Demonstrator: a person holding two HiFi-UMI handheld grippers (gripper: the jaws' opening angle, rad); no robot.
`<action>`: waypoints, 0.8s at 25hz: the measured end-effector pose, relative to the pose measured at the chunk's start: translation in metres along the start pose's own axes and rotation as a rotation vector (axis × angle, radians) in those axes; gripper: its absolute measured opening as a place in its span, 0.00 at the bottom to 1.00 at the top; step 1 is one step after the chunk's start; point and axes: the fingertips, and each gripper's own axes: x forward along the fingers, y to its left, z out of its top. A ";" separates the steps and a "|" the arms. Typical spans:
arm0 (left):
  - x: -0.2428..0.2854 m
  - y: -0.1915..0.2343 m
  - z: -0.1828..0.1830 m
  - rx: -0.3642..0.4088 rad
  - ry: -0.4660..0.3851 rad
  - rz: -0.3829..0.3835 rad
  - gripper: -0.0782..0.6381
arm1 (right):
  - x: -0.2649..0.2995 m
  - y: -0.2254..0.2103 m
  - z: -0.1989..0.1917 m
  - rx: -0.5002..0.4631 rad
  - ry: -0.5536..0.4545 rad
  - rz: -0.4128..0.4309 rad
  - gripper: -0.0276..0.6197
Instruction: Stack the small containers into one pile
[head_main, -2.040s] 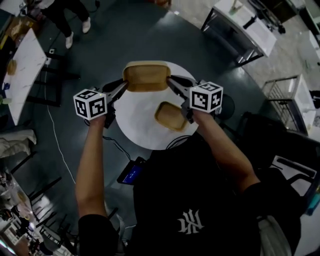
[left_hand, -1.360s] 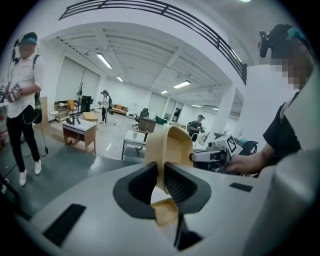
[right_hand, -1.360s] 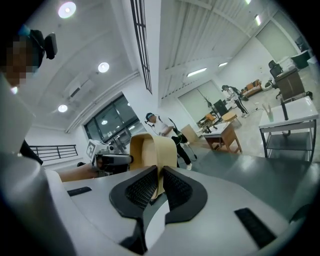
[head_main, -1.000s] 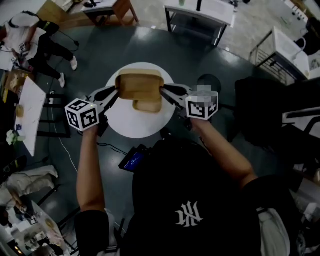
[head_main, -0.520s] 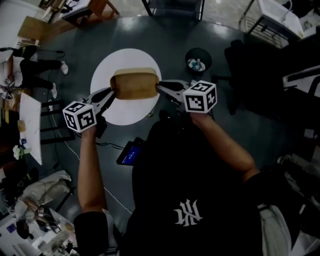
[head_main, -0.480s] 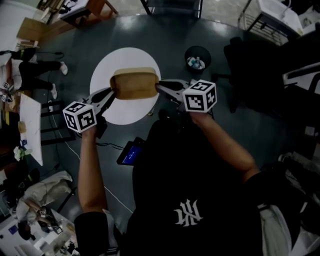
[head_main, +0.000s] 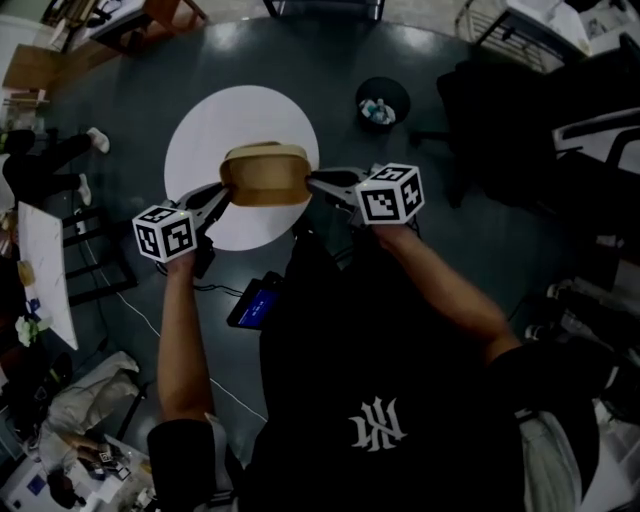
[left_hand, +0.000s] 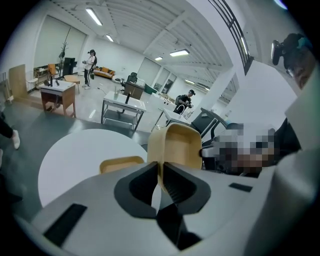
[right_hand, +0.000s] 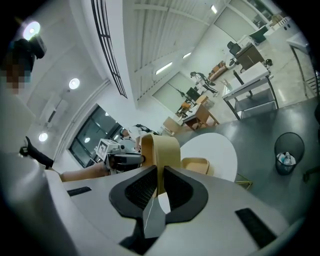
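The left gripper (head_main: 224, 191) and the right gripper (head_main: 313, 180) are carrying one tan container (head_main: 265, 175) between them, each pinching an opposite end wall. In the left gripper view the jaws are standing narrow with the thin wall clamped between the dark pads, and they have just been closing further on it. In the right gripper view the jaws are just as narrow, biting the other end wall in the same way. The person is holding the container in the air over the near edge of the round white table (head_main: 200, 130), open side turned up and a little away from them.

A smaller tan container (left_hand: 120, 164) is sitting on the tabletop, lower than the held one (both gripper views are catching it, apart from the load, while from above the load is hiding it). The marker cubes (head_main: 167, 232) are riding just ahead of the person's hands. A black waste bin (head_main: 381, 100) is standing on the dark floor beyond the right gripper, well apart from the table.
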 end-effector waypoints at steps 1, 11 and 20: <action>0.001 0.010 -0.005 -0.014 0.009 -0.009 0.16 | 0.008 -0.003 -0.003 0.014 0.011 -0.011 0.14; 0.012 0.084 -0.050 -0.129 0.143 -0.175 0.16 | 0.072 -0.032 -0.037 0.178 0.078 -0.138 0.14; 0.042 0.108 -0.070 -0.176 0.267 -0.302 0.17 | 0.089 -0.076 -0.048 0.289 0.102 -0.276 0.14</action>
